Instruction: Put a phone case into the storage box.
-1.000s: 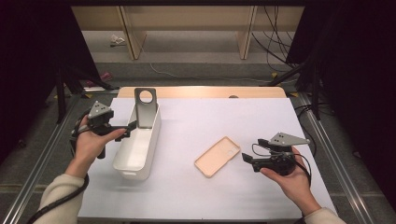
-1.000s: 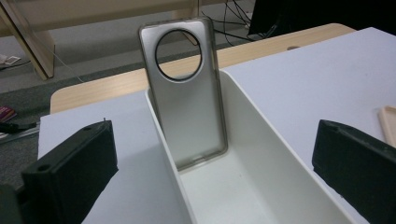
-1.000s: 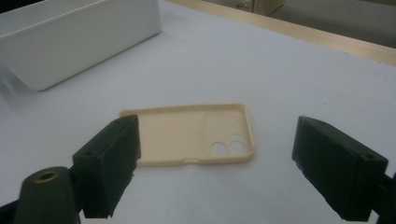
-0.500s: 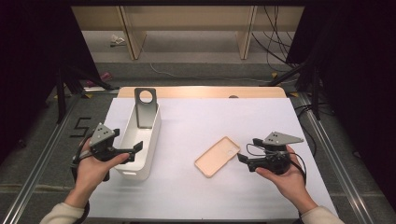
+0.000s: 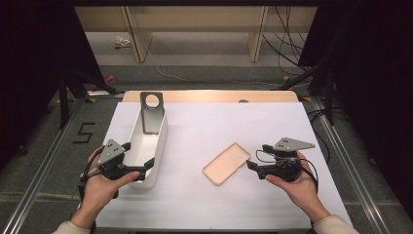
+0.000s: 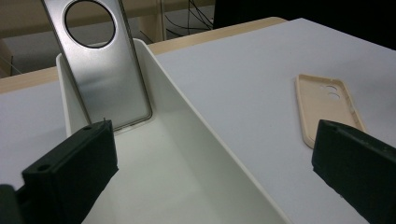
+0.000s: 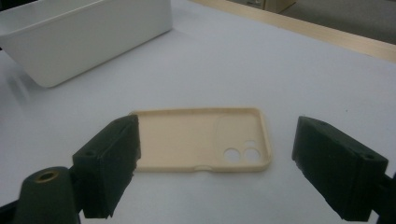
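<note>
High view: silver phone case [image 5: 151,113] already propped in white bin [image 5: 160,146]; beige phone case [image 5: 227,163] flat at 9 o'clock of right gripper [image 5: 250,166], jaws spread, ungrasped; left gripper [image 5: 139,156] spread over bin

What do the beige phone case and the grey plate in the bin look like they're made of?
Beige phone case: likely soft matte plastic or silicone, with thin raised rims and no glare. Grey plate: probably brushed metal, given its streaky sheen and crisp round cutout. It leans in the white bin, seemingly smooth plastic.
</note>
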A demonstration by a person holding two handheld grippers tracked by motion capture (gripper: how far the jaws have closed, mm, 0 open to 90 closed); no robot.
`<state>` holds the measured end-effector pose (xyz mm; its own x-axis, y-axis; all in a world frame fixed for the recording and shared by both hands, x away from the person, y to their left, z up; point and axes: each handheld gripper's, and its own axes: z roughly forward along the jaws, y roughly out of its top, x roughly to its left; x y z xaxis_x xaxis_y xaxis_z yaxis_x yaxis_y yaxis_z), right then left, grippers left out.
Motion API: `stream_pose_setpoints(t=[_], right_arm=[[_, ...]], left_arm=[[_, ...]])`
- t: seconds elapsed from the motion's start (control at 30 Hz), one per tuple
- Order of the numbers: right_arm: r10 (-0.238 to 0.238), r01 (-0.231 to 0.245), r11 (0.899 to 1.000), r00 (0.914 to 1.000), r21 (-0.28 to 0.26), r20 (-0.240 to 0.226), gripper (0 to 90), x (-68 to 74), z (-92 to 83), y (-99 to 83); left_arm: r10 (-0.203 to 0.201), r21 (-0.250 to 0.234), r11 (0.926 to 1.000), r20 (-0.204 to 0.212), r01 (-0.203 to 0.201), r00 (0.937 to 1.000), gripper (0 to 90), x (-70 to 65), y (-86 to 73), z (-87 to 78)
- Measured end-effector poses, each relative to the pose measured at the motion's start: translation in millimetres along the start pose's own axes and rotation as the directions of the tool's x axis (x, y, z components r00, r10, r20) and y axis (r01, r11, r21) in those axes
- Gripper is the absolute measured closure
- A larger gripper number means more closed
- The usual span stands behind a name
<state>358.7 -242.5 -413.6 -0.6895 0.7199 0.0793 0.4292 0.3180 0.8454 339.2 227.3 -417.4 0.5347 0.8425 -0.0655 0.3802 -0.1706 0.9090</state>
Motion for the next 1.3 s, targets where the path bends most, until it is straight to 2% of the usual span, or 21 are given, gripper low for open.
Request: stream_pose_setpoints(t=[0.4,0.87,1.0,1.17,1.3], right_arm=[[0.007,-0.007,1.0,1.0,0.0,0.002,16.2,0.4,4.2,1.9],[0.008,-0.008,1.0,0.9999,-0.002,0.007,16.1,0.5,2.6,2.4],[0.006,-0.006,1.0,1.0,0.013,-0.007,16.3,1.9,6.0,2.7],[-0.005,0.007,0.999,0.9994,0.047,-0.035,24.9,8.5,13.9,4.3],[-0.018,0.022,0.997,0.9987,0.078,-0.048,28.6,15.5,23.0,5.3]], left_arm=[[-0.008,-0.004,1.0,0.002,0.008,1.0,0.0,0.2,0.0,1.1],[0.002,0.002,1.0,0.005,-0.002,1.0,0.0,-0.8,0.5,1.9],[0.001,-0.004,1.0,0.004,-0.001,1.0,0.0,-0.9,0.9,2.1],[0.003,-0.005,1.0,0.009,-0.003,1.0,0.0,-3.0,1.5,2.3],[0.004,0.001,1.0,0.009,-0.004,1.0,0.0,-2.8,0.1,3.5]])
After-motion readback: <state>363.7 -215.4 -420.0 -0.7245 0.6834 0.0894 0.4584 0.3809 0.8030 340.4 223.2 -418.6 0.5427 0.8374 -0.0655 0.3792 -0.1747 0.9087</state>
